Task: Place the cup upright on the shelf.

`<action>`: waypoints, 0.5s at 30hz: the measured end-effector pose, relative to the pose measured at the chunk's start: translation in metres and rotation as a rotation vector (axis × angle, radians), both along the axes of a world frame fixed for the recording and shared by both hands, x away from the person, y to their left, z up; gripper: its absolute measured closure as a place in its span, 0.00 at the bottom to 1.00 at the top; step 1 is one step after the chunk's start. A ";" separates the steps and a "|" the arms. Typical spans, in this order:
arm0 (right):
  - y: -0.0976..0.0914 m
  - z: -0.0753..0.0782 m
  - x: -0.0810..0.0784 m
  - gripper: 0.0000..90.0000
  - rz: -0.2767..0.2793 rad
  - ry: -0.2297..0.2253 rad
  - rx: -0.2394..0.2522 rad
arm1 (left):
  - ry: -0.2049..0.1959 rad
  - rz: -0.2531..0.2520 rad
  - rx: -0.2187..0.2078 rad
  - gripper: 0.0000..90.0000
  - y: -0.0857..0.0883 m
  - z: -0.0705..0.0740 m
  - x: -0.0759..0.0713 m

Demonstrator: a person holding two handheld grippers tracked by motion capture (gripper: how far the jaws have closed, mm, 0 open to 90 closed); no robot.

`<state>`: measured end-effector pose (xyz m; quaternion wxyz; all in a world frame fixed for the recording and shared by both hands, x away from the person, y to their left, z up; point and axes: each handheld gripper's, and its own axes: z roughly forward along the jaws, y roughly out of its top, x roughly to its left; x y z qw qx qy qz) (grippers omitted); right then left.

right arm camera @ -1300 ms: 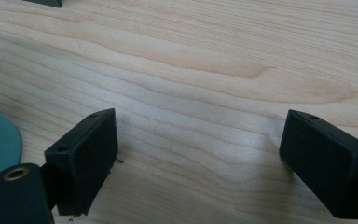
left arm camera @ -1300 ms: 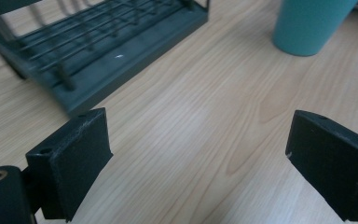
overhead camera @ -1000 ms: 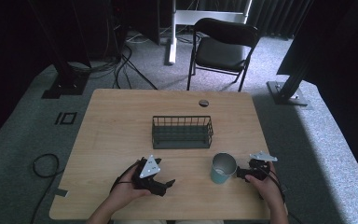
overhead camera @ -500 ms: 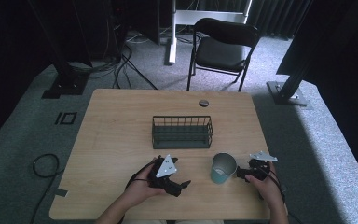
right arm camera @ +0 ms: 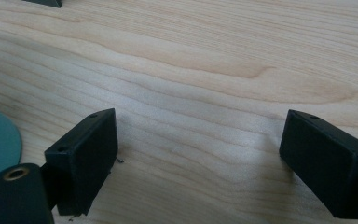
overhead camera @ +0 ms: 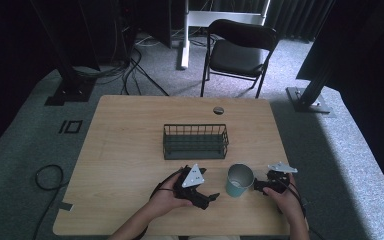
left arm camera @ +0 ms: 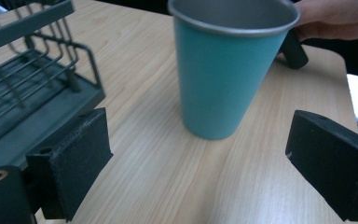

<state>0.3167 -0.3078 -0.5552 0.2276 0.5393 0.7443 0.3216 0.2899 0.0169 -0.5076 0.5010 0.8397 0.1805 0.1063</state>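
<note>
Item: teal cup point(overhead camera: 239, 180), metal-lined, upright near the front edge of the wooden table point(overhead camera: 130, 150), in front of the wire basket point(overhead camera: 195, 141) and apart from it. No brand, label or writing was legible on it.

Left gripper point(overhead camera: 202, 196): jaws spread wide, holding nothing. It had travelled rightward across the table since a second earlier and lay just left of the cup, which stood ahead of its pads point(left arm camera: 74, 158).

Right gripper point(overhead camera: 261, 186): jaws parted, empty, unmoved beside the cup's right side.

Black folding chair point(overhead camera: 240, 50) stood beyond the table.
</note>
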 end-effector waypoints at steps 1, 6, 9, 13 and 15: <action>0.000 0.000 0.000 0.12 0.000 0.000 0.000 | -0.001 -0.007 0.000 0.07 -0.002 0.000 0.000; 0.000 0.000 0.000 0.12 -0.001 0.000 0.000 | 0.001 -0.023 -0.011 0.08 -0.013 0.000 0.003; 0.000 0.000 0.000 0.12 -0.001 0.000 0.000 | 0.011 -0.029 -0.019 0.08 -0.019 -0.001 0.004; 0.000 0.000 0.000 0.12 0.000 0.000 0.000 | 0.024 -0.044 -0.019 0.08 -0.027 -0.003 0.005; 0.000 0.000 0.000 0.12 -0.001 0.000 0.000 | 0.023 -0.048 -0.021 0.08 -0.031 -0.004 0.006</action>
